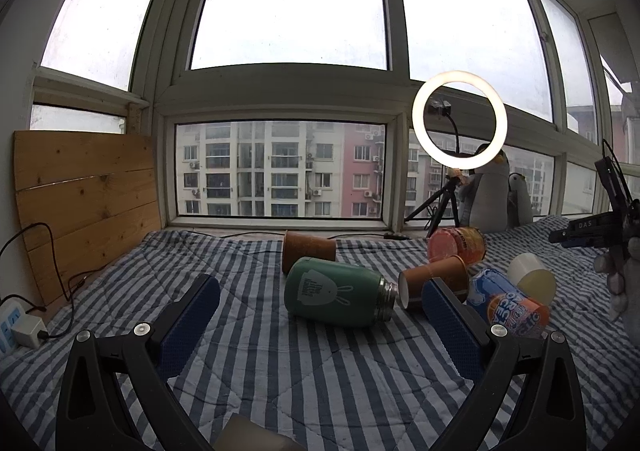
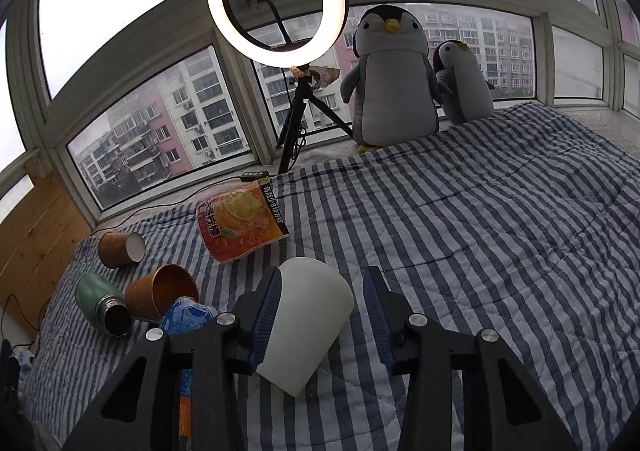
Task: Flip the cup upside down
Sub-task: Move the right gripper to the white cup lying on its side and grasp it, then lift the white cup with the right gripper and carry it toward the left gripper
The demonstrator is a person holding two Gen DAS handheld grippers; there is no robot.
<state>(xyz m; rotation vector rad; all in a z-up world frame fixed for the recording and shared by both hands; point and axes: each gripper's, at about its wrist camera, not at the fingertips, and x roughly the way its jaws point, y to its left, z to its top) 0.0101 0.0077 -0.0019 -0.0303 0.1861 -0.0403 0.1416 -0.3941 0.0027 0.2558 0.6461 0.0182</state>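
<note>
Between spread right gripper [image 2: 320, 315] fingers: white plastic cup [image 2: 306, 321], lying sideways, ungrasped; could roll if nudged. Left gripper [image 1: 316, 325] spread, empty.

The white plastic cup [image 2: 304, 325] lies tipped on its side on the striped quilt [image 2: 480, 231].

Blue-and-white striped quilted bed cover [image 2: 480, 231] carries green steel flask [image 1: 334, 291], two brown paper cups [image 1: 308, 249] [image 1: 434, 285], orange drink pouch [image 2: 240, 225], white plastic cup [image 2: 304, 325], all on their sides.
</note>
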